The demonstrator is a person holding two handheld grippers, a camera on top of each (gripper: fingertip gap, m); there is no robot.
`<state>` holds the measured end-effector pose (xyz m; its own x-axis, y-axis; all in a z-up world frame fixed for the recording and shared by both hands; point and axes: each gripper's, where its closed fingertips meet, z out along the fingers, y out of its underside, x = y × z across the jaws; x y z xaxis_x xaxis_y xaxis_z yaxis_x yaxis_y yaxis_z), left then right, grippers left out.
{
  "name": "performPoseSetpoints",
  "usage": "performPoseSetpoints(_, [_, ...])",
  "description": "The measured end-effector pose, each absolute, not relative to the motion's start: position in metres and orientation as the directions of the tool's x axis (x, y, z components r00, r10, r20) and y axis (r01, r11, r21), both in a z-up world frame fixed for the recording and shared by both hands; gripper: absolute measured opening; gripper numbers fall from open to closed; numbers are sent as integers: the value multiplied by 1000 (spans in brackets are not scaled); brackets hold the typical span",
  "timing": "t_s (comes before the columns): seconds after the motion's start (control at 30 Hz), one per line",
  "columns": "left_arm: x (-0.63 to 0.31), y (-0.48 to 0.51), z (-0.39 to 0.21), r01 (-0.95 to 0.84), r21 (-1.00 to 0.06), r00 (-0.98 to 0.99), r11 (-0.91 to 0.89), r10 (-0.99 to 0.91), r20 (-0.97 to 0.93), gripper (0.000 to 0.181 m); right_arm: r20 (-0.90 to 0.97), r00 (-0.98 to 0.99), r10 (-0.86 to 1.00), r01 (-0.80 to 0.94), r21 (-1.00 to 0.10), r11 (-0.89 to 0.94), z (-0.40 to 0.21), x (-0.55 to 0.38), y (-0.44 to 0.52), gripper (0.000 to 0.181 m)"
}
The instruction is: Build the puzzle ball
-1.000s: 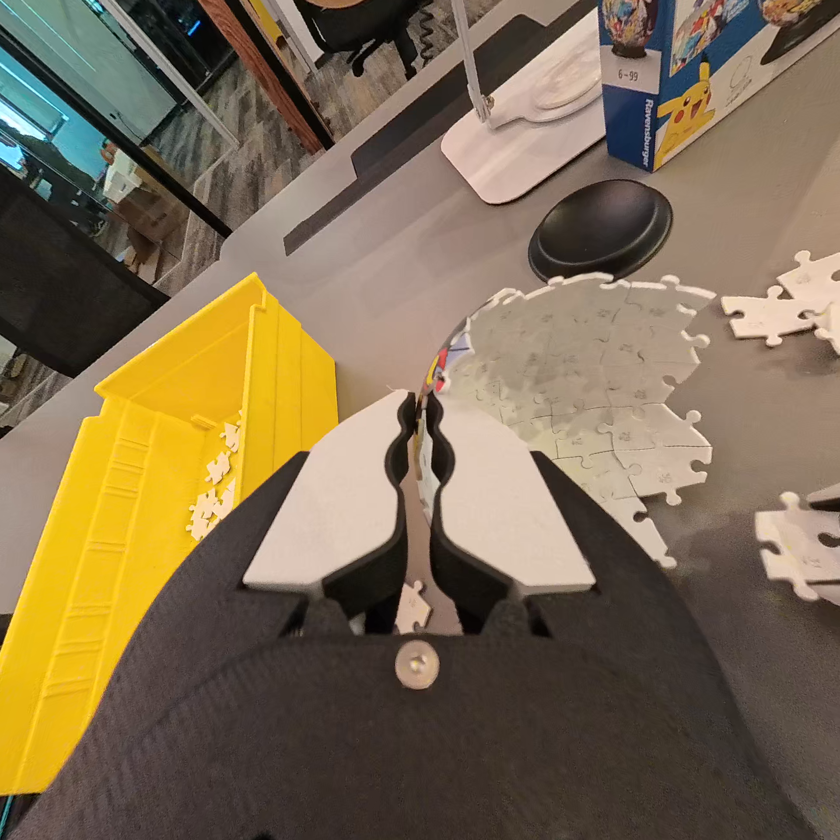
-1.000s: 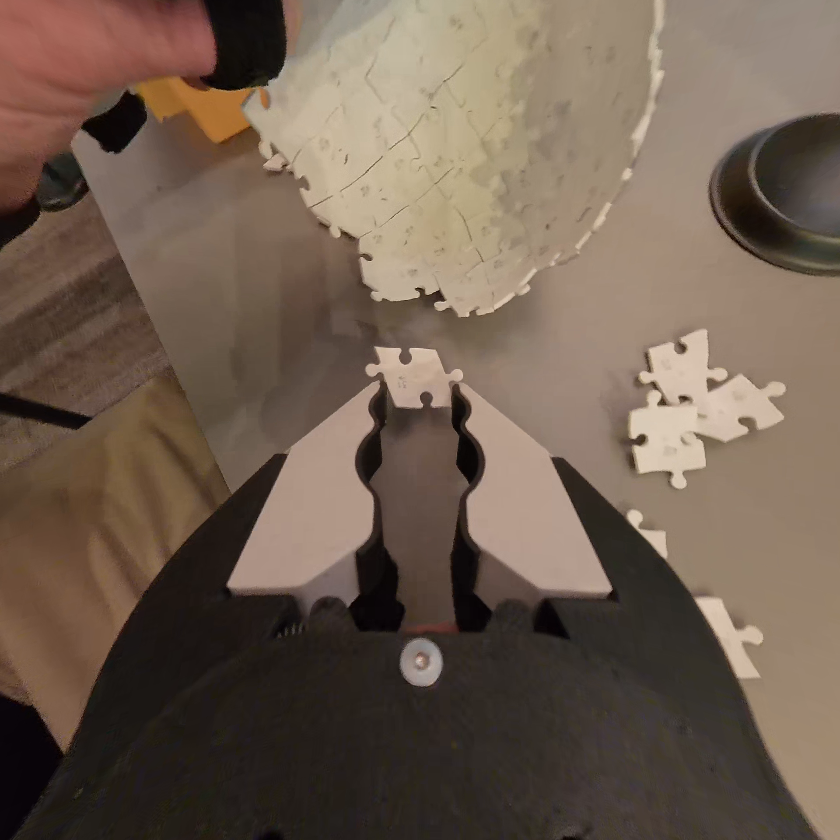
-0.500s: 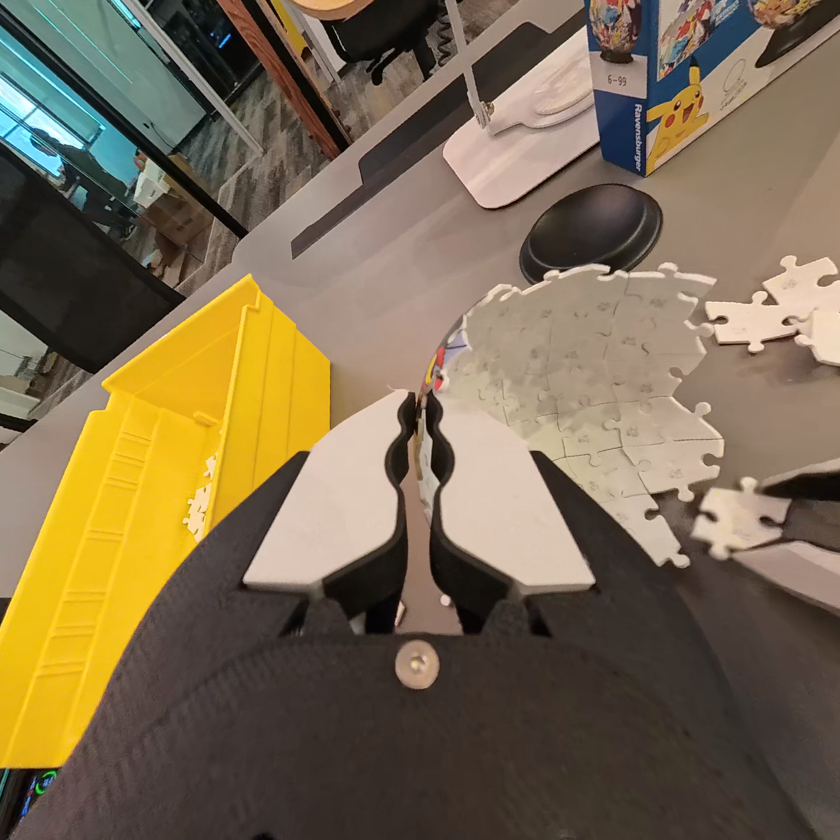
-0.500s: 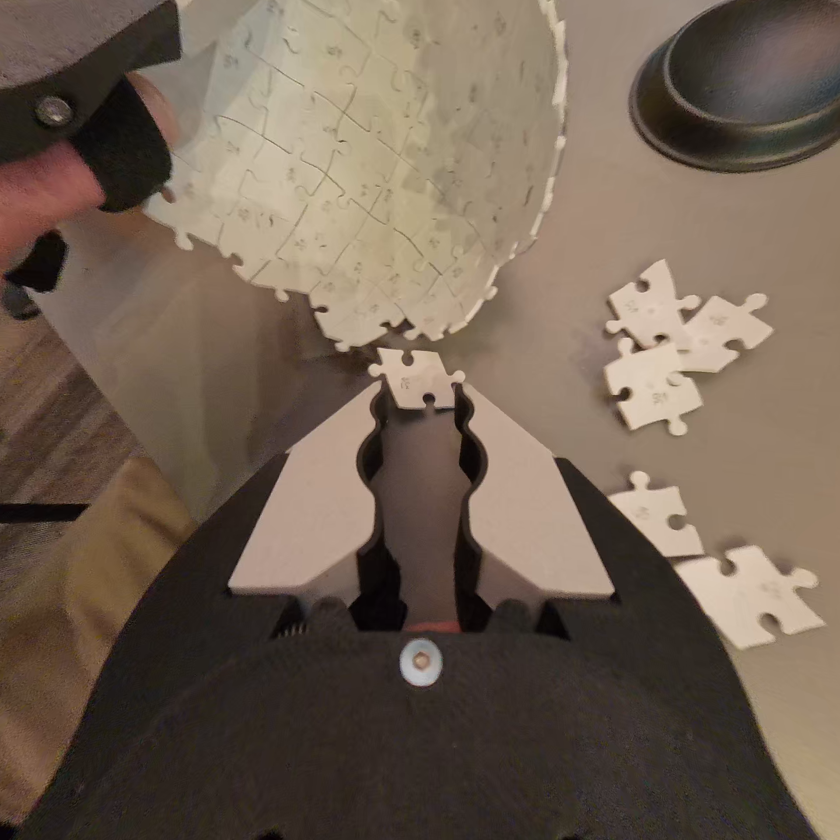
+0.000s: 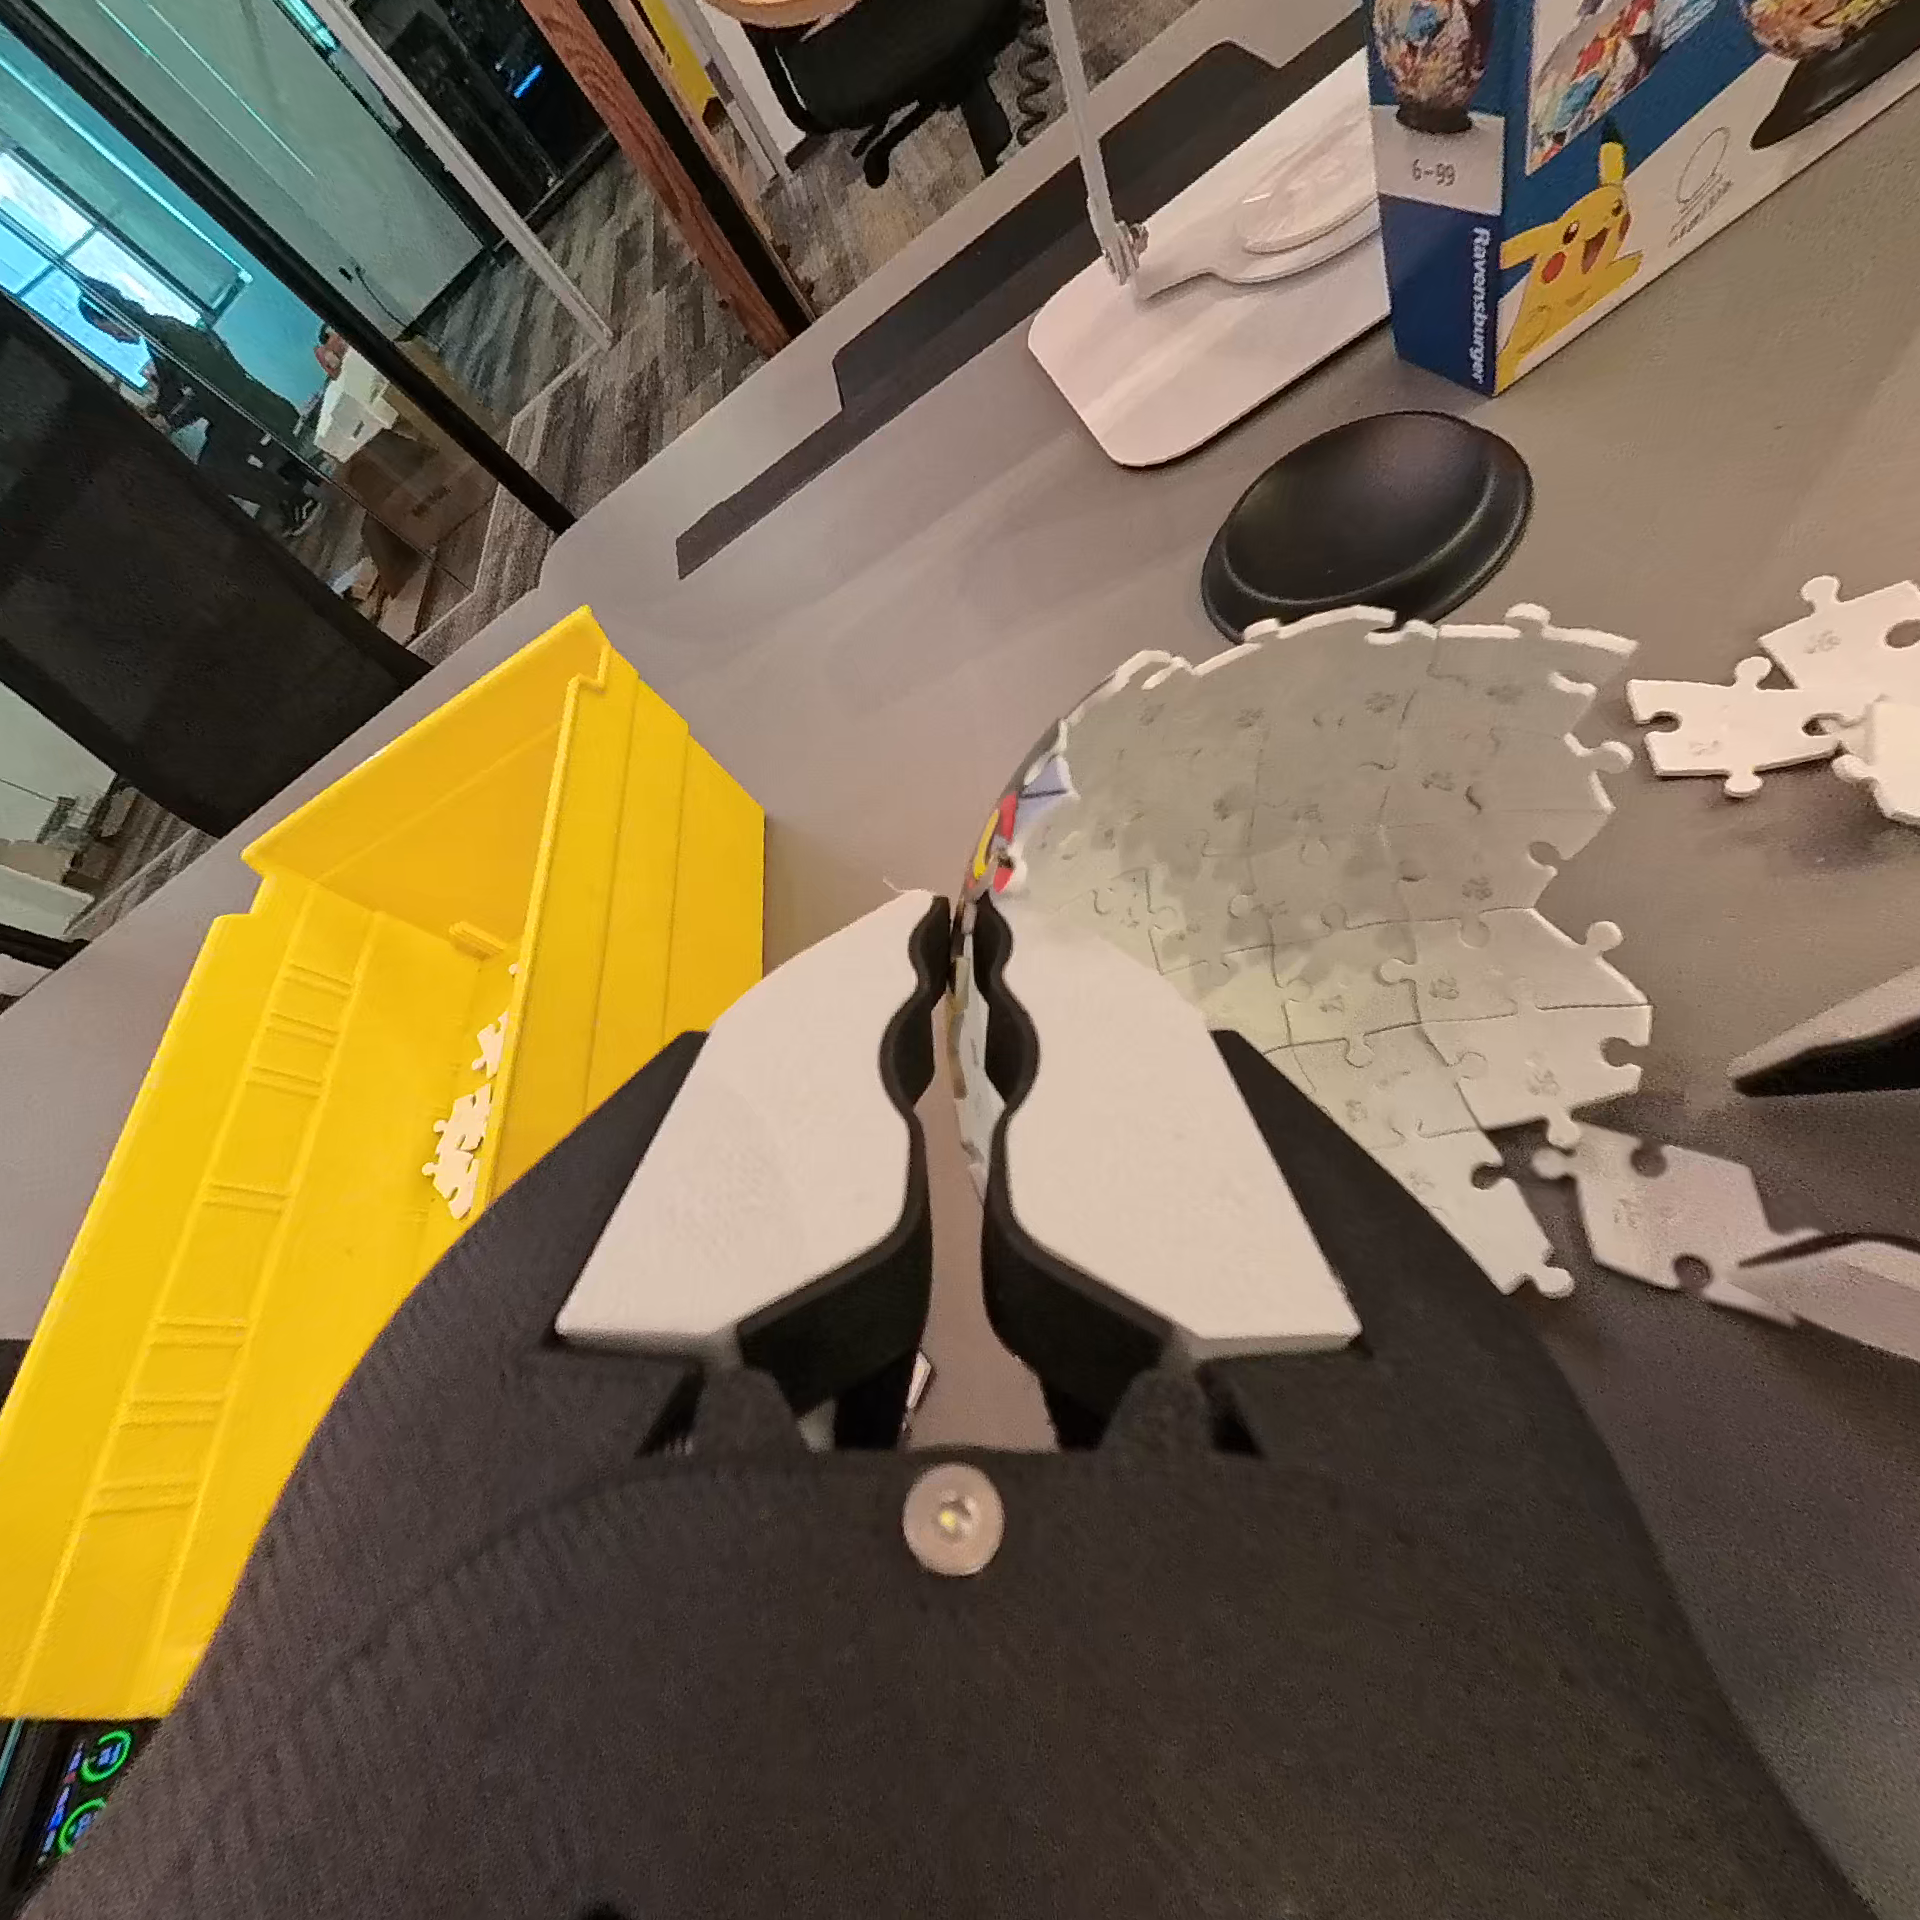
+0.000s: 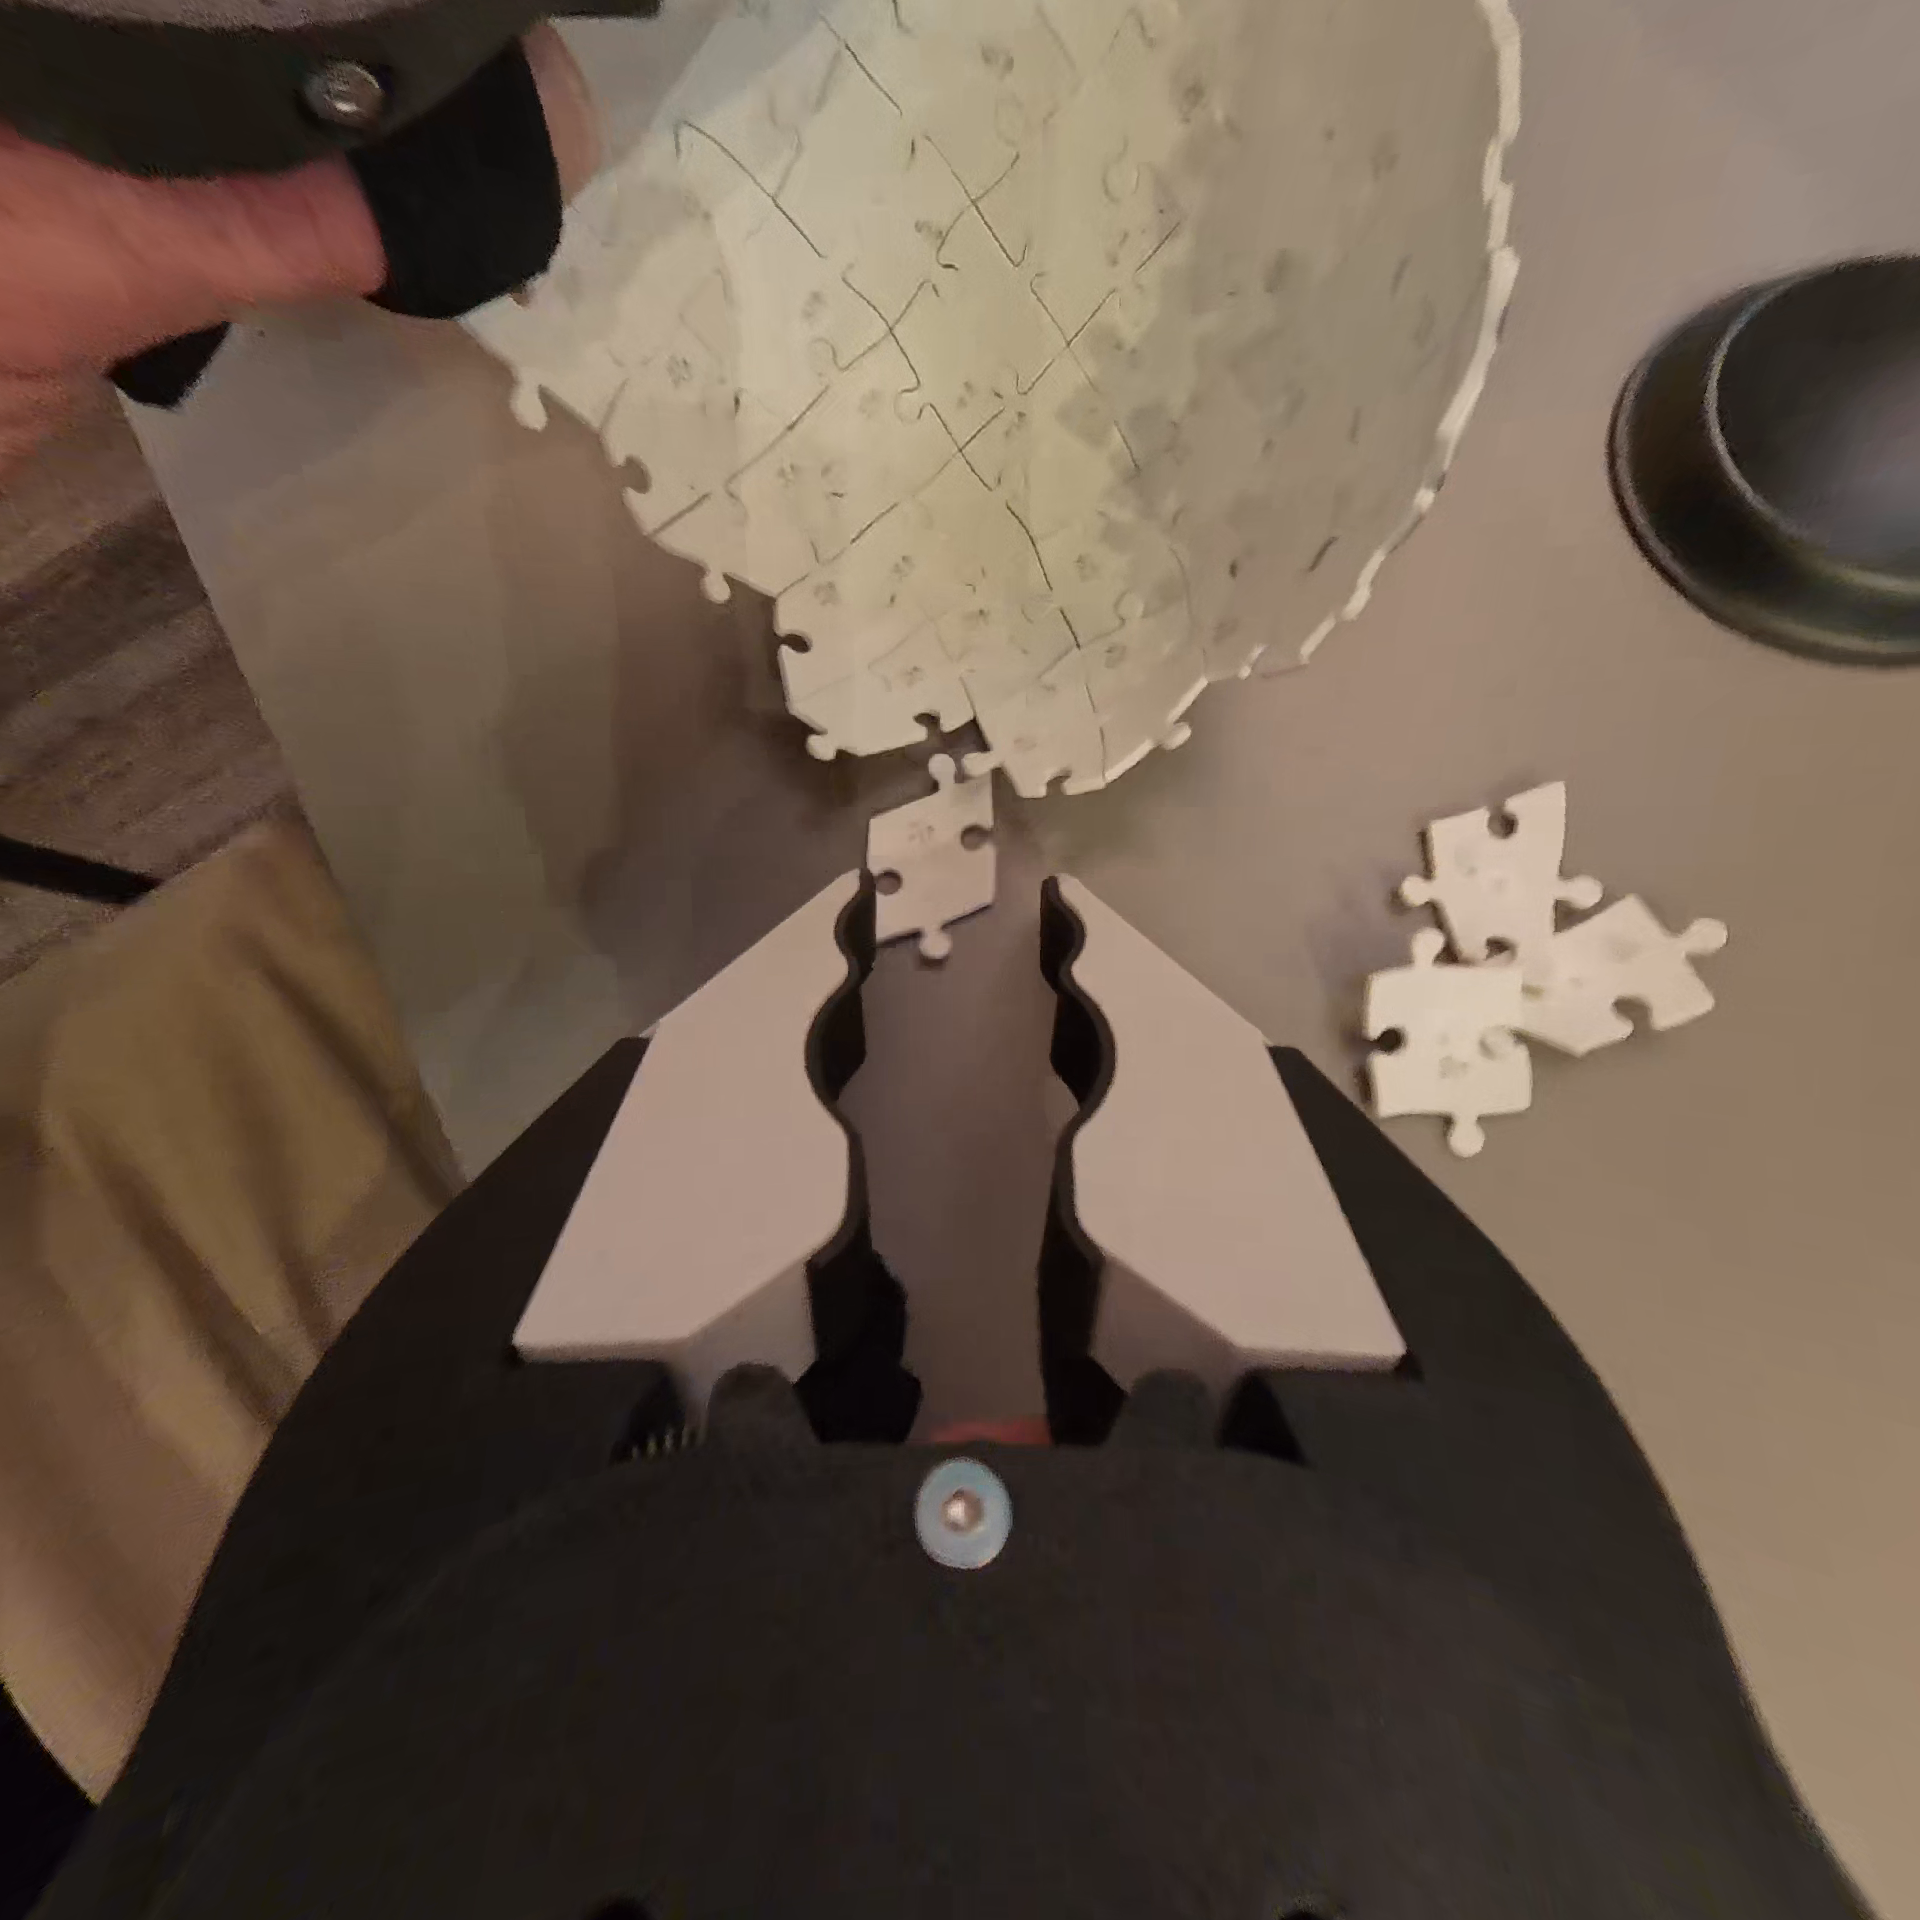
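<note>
Puzzle ball shell (image 6: 1039,343), half-built, held off the bench (image 6: 1558,1351) edge-on in our left gripper (image 5: 966,935)'s nearly closed jaws. Right gripper (image 6: 951,894), jaws parted, loose piece (image 6: 935,857) at shell's lower rim, apparently released. Next: press tabs home.

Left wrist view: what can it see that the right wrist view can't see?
Only the left wrist view shows the yellow bin with small pieces inside, the puzzle box and a white lamp base. Only the right wrist view shows a person's hand and the table's near edge. Both show the half-built ball, the black stand, the loose piece at the ball's rim, and spare pieces lying on the table.
</note>
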<state>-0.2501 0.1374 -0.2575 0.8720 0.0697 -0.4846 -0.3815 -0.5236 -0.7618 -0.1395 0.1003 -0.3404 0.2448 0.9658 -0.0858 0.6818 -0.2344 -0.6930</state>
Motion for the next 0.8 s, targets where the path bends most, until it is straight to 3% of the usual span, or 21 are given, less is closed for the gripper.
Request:
performPoseSetpoints(0.17, [-252,137,-257,-373,-765,875,-525,76,-479,4,-60,158,986,745,-648,-159,-349,-141,105,24])
performPoseSetpoints(0.23, [-253,137,-257,-372,-765,875,-525,76,-477,4,-54,153,987,741,-654,-150,-349,-143,103,10])
performPoseSetpoints(0.37, [-254,137,-258,-367,-768,877,-525,78,-473,4,-37,160,986,721,-678,-142,-348,-143,104,2])
performPoseSetpoints(0.63, [-254,138,-257,-373,-767,874,-521,80,-479,4,-53,149,987,762,-630,-149,-348,-134,87,34])
performPoseSetpoints(0.8, [-253,138,-257,-377,-766,872,-521,79,-483,4,11,236,972,733,-658,-171,-350,-139,89,20])
